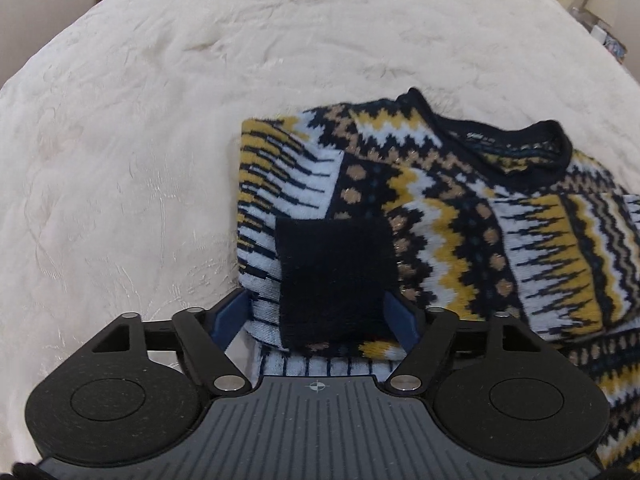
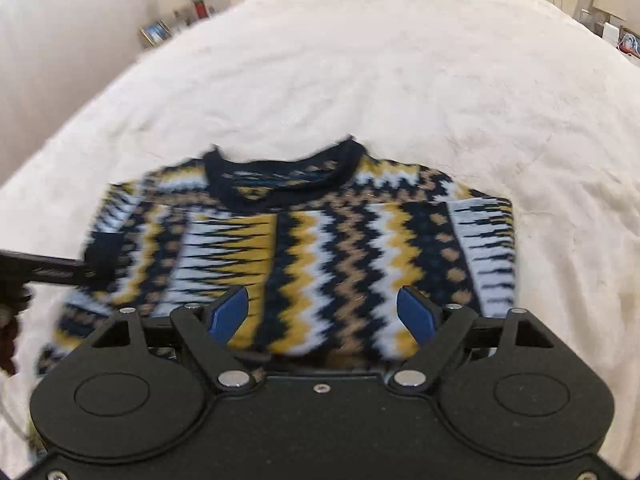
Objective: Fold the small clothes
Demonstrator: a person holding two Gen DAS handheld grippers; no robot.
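Left gripper (image 1: 326, 312), black frame with blue fingers (image 1: 228, 316), sits at lower centre of the left wrist view, jaws spread wide on either side of a dark navy ribbed cuff (image 1: 334, 276). Cuff lies between the fingers; whether the pads actually press it cannot be told, since cloth hides the inner faces.

Right gripper (image 2: 322, 312) at lower centre of the right wrist view, blue fingers (image 2: 416, 314) held well apart, nothing between them, hovering over the lower body of the garment.

Knitted sweater in navy, mustard, tan and pale blue zigzag bands (image 2: 320, 248) lies flat on a cream textured bedspread (image 2: 360, 80). Long axis runs up-down in the right wrist view: navy round neckline (image 2: 284, 184) toward upper frame, hem toward the gripper. In the left wrist view the sweater (image 1: 460, 220) fills the right half, neckline (image 1: 516, 148) toward upper right. One sleeve is folded in across the body at frame left of the right wrist view, its cuff near the black bar of the left gripper (image 2: 48, 270) at the left edge. Right wrist view is blurred.

Small framed picture (image 2: 155, 32) stands at upper left, beyond the bed.
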